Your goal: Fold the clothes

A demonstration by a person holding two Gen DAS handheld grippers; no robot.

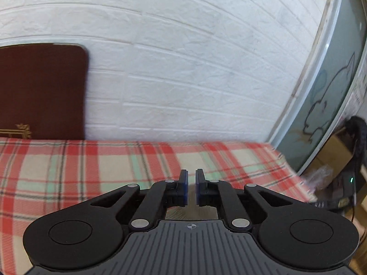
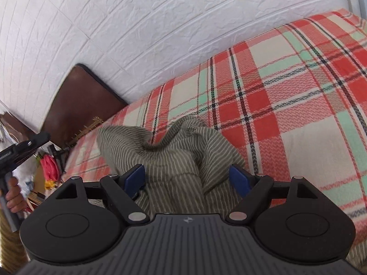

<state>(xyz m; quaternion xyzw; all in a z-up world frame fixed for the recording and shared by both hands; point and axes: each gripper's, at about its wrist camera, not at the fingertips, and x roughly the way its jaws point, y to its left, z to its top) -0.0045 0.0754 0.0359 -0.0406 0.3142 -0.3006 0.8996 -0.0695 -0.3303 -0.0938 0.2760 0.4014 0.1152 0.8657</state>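
Opening step of folding: the olive striped garment (image 2: 174,151) lies crumpled on the plaid blanket (image 2: 286,91), beneath the wide-open, empty right gripper (image 2: 188,178), while the left gripper (image 1: 191,188), nearly closed on nothing, points elsewhere; next, an edge must be pinched and spread; no containers appear.

The left tool (image 1: 191,188), jaws nearly closed on nothing, hovers above a plaid-covered bed (image 1: 91,167); a white brick-pattern wall (image 1: 172,68) stands beyond, maroon cushion (image 1: 41,91) far left
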